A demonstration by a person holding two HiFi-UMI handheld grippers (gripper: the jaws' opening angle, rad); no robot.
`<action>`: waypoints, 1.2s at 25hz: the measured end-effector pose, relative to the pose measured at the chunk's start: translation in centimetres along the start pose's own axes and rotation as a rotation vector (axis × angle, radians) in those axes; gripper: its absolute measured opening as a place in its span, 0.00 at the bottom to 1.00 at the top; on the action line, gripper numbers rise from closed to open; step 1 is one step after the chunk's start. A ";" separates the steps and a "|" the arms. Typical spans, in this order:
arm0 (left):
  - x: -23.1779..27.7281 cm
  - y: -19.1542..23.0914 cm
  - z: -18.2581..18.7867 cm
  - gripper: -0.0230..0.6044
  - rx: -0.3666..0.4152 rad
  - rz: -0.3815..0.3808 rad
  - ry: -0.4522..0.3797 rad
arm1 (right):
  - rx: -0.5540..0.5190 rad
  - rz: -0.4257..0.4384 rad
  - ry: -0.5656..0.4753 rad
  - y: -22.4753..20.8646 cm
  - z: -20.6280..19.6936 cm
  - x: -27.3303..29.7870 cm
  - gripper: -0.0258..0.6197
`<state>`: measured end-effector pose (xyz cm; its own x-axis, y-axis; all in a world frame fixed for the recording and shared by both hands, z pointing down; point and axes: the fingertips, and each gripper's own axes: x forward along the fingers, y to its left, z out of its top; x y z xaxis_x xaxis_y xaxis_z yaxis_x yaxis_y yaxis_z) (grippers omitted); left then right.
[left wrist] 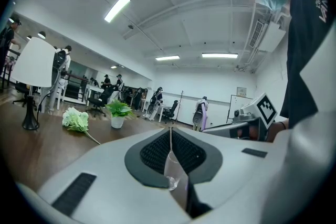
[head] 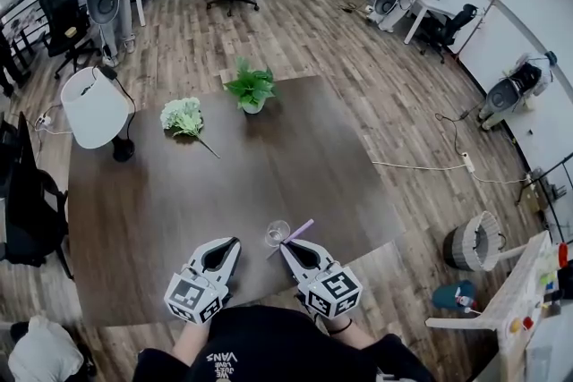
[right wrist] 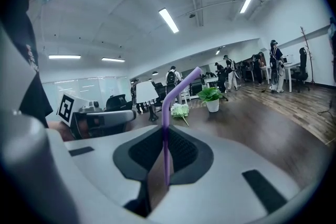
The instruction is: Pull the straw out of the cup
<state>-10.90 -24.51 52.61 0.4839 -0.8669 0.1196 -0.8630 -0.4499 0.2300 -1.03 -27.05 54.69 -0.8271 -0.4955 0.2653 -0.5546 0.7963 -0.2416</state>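
Note:
A clear glass cup [head: 277, 233] stands near the front edge of the dark brown table [head: 161, 219]. My right gripper [head: 286, 247] is just right of the cup, shut on a purple bendy straw [head: 303, 229] that slants up to the right. In the right gripper view the straw [right wrist: 167, 113] rises from between the closed pads of that gripper [right wrist: 166, 136], with no cup around it. My left gripper [head: 235, 242] sits left of the cup, apart from it, jaws together. Seen past that gripper's [left wrist: 169, 136] tips, the cup [left wrist: 173, 170] shows no straw inside.
Further back on the table are a small potted plant [head: 252, 89], a bunch of pale flowers [head: 183, 116] and a white lamp [head: 92, 107]. A wicker basket [head: 474, 241] stands on the floor to the right. Several people and office chairs are far behind.

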 end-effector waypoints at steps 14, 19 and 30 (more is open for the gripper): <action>-0.1 0.0 0.3 0.07 0.011 -0.007 -0.010 | -0.037 -0.015 0.063 -0.3 -1.5 1.0 0.10; -0.4 0.1 0.2 0.07 0.012 -0.004 -0.009 | -0.042 -0.020 0.066 -0.1 -1.5 1.1 0.10; -0.5 0.2 0.0 0.07 0.010 -0.004 -0.007 | -0.040 -0.025 0.055 -0.1 -1.3 1.1 0.10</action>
<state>-11.32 -24.16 52.60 0.4859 -0.8668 0.1118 -0.8626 -0.4550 0.2209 -1.72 -27.20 56.24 -0.8061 -0.4966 0.3218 -0.5701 0.7976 -0.1972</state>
